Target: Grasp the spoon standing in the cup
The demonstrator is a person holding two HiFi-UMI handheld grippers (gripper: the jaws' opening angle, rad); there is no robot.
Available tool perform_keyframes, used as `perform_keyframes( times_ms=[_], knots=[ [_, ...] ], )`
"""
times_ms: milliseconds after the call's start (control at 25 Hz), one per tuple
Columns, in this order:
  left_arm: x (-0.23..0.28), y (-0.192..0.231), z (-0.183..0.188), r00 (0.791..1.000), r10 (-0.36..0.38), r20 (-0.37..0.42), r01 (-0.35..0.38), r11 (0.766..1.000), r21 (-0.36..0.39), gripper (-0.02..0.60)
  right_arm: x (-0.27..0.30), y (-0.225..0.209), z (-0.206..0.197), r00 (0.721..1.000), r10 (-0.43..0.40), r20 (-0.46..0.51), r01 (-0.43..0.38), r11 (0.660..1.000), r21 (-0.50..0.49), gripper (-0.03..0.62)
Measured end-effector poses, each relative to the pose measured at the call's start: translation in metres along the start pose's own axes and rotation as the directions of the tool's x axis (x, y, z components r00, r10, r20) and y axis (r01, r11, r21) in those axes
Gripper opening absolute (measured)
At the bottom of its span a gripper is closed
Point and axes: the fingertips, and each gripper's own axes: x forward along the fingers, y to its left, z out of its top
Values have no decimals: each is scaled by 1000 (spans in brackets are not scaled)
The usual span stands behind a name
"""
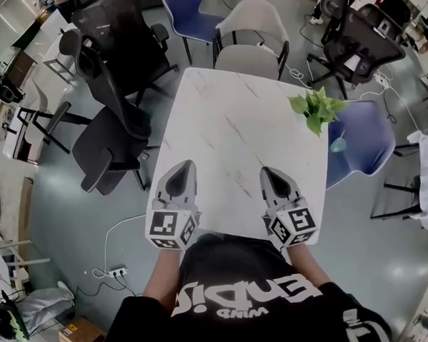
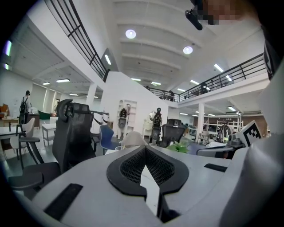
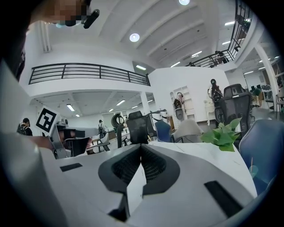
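Observation:
A small pale turquoise cup (image 1: 338,144) with a thin handle standing up in it shows just past the table's right edge, against the blue chair; it appears again as the cup (image 3: 252,171) low at the right of the right gripper view. Whether the handle is a spoon is too small to tell. My left gripper (image 1: 182,165) (image 2: 145,149) and right gripper (image 1: 265,171) (image 3: 141,146) hover side by side over the near end of the white marble table (image 1: 226,123). Both are shut and empty, well short of the cup.
A green leafy plant (image 1: 316,108) (image 3: 222,135) stands at the table's right edge. A small clear cup (image 2: 120,148) (image 3: 152,140) sits at the far edge. A black office chair (image 1: 115,136) is at the left, grey chairs (image 1: 247,58) at the far end, a blue chair (image 1: 363,148) at the right.

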Motion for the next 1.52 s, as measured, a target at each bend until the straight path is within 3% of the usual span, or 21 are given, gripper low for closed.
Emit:
perform_keyframes(
  times_ms=[240, 1160, 1240, 1320, 1520],
  knots=[
    [17, 5, 7, 1000, 9, -6, -9, 1000, 4, 14, 17, -11, 4, 1000, 11, -13, -11, 1000, 12, 12],
    [56, 39, 13, 996, -88, -7, 88, 994, 62, 15, 49, -4, 9, 997, -74, 1, 74, 997, 24, 12],
    [59, 39, 15, 995, -98, -5, 98, 993, 62, 36, 51, -5, 10, 997, -71, 3, 71, 997, 22, 12],
    [61, 40, 16, 994, -105, -3, 105, 993, 55, 117, 53, -5, 10, 998, -67, 2, 67, 998, 22, 12],
    [66, 45, 19, 995, -103, 9, 102, 993, 65, 123, 57, -3, 9, 998, -60, 0, 60, 998, 20, 12]
  ],
)
